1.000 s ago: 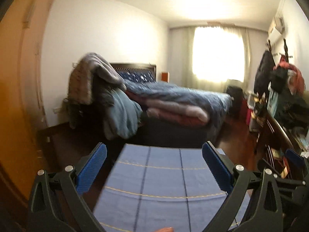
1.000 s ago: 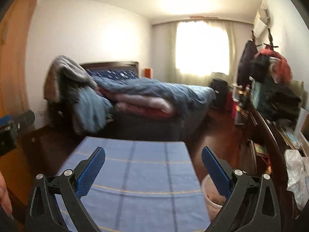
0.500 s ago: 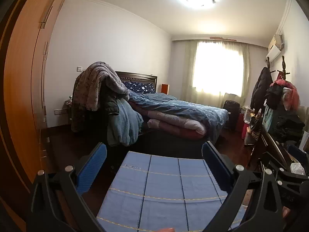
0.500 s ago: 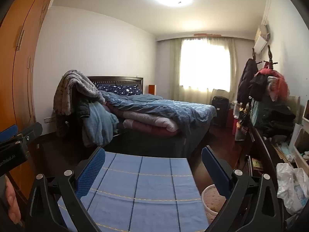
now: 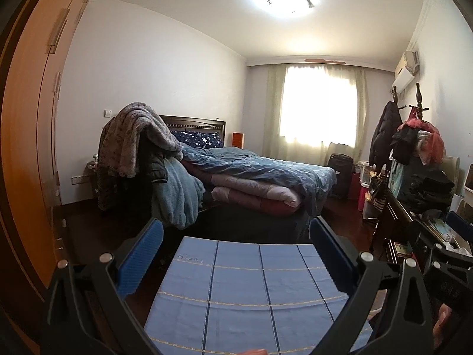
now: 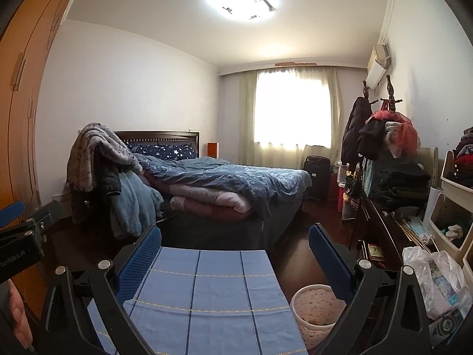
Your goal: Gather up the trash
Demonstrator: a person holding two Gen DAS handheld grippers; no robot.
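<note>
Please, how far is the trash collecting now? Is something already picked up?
Done: nothing visible; the pink bin beside the blue cloth shows only its liner. In hand: nothing; the left gripper and the right gripper are both open and hold nothing. Left: nearly everything; a crumpled plastic bag on the dark cabinet at the right may be trash.

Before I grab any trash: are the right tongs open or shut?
Open. The right tongs show both blue fingers spread wide with nothing between them, above the blue checked cloth.
</note>
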